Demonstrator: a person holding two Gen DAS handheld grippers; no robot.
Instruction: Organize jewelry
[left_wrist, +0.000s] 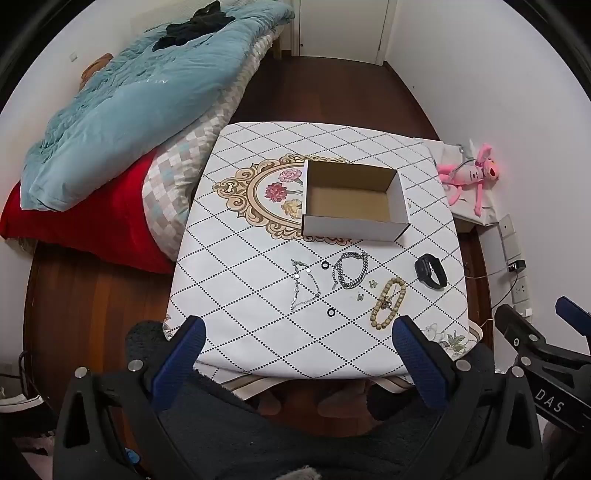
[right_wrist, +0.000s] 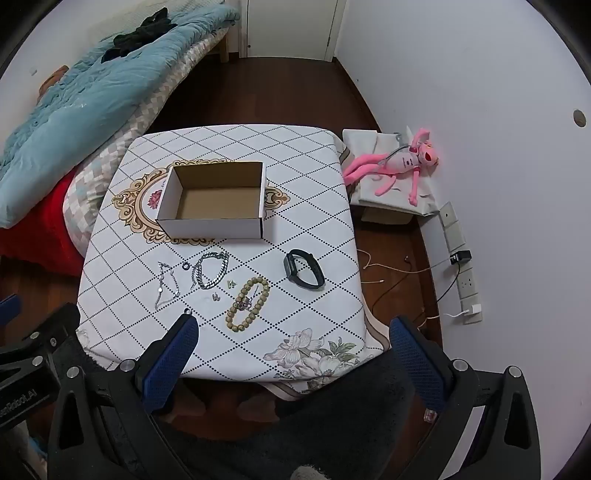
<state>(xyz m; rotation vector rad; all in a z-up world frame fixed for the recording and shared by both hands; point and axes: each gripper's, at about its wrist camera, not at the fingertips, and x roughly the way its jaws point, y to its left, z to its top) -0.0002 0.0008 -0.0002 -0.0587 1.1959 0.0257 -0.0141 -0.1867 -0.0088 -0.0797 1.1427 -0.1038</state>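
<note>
Left tool (left_wrist: 299, 332) and right tool (right_wrist: 293, 330) both stand fully open, holding nothing, above the counter's (left_wrist: 258, 314) near edge. Lettering "DAS" shows on the right tool's body. Bead bracelet (right_wrist: 248, 303), chain bracelet (right_wrist: 211, 274), thin chain (left_wrist: 304, 282) and black wristband (right_wrist: 303, 274) lie before the empty cardboard box (right_wrist: 212, 201).

A home bedroom. A bed with a rumpled light-blue quilt (left_wrist: 140, 99), checked sheet and red blanket (left_wrist: 92, 221) stands along the left wall. Dark wooden floor (right_wrist: 280, 92), white door at the far end. A pink plush toy (right_wrist: 399, 166) lies by the right wall, near wall sockets with chargers (right_wrist: 460, 256).
</note>
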